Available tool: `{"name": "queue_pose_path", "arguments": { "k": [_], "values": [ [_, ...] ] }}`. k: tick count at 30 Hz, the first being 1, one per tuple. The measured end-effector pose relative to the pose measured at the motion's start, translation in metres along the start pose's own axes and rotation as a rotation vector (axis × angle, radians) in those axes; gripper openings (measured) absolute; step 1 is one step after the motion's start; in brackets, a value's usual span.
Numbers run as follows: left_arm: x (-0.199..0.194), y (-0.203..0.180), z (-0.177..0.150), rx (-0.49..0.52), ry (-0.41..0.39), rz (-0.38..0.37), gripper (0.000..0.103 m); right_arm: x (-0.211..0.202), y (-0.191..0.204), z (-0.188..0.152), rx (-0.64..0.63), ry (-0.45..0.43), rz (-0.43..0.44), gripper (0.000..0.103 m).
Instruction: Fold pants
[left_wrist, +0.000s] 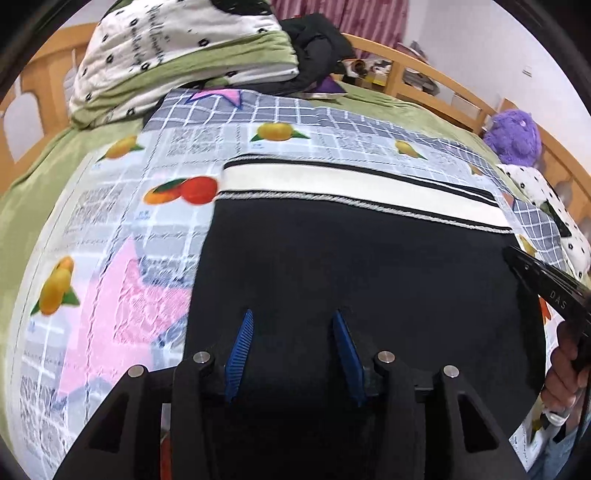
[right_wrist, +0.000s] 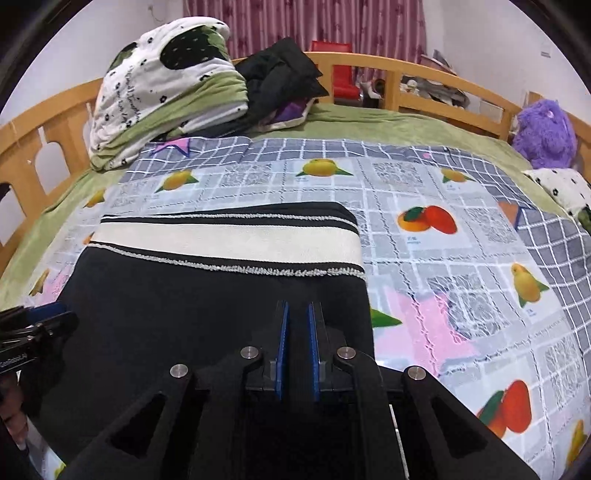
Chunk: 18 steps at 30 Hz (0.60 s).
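Note:
Black pants (left_wrist: 351, 258) with a white, black-striped band (left_wrist: 351, 184) lie folded flat on a fruit-print sheet (left_wrist: 147, 221). They also show in the right wrist view (right_wrist: 207, 302), band (right_wrist: 221, 240) at the far end. My left gripper (left_wrist: 293, 321) is open above the near part of the pants, nothing between its blue fingers (left_wrist: 242, 343). My right gripper (right_wrist: 296, 314) hovers over the pants' near right part, its blue fingers (right_wrist: 283, 343) nearly together with a narrow gap; no cloth shows between them. The right gripper's body shows at the left view's right edge (left_wrist: 546, 284).
A folded green and white quilt (right_wrist: 166, 96) and dark clothes (right_wrist: 280, 77) sit at the bed's head. A purple plush toy (right_wrist: 543, 129) is at the far right. A wooden bed rail (right_wrist: 424, 77) runs around the bed. A green blanket (right_wrist: 369, 122) lies under the sheet.

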<state>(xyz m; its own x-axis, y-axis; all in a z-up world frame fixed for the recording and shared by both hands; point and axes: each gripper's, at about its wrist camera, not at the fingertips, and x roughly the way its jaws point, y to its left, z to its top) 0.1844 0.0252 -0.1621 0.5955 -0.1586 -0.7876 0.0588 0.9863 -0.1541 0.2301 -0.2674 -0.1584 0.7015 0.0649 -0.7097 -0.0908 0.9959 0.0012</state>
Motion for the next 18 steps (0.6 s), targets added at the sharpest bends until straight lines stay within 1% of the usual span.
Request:
{"name": "queue_pose_path", "arguments": {
  "k": [5,8,12,16,17,18],
  "values": [
    [-0.013,0.000,-0.017,0.029,-0.006,0.040,0.045,-0.011,0.001,-0.006,0.001,0.011,-0.034,0.008],
    [-0.021,0.003,-0.025,0.021,0.003,0.038,0.045,-0.018,0.001,-0.012,0.003,0.028,-0.024,0.009],
    [-0.032,0.010,-0.040,-0.031,0.009,0.011,0.045,-0.031,0.001,-0.025,0.023,0.037,-0.017,0.009],
    [-0.046,0.005,-0.052,-0.014,-0.008,0.039,0.045,-0.047,0.003,-0.040,0.049,0.059,-0.001,0.010],
    [-0.050,0.003,-0.054,-0.005,-0.011,0.043,0.046,-0.051,0.005,-0.046,0.046,0.074,0.004,0.012],
    [-0.055,0.001,-0.057,0.004,-0.014,0.044,0.046,-0.055,0.008,-0.052,0.033,0.090,0.000,0.013]
  ]
}}
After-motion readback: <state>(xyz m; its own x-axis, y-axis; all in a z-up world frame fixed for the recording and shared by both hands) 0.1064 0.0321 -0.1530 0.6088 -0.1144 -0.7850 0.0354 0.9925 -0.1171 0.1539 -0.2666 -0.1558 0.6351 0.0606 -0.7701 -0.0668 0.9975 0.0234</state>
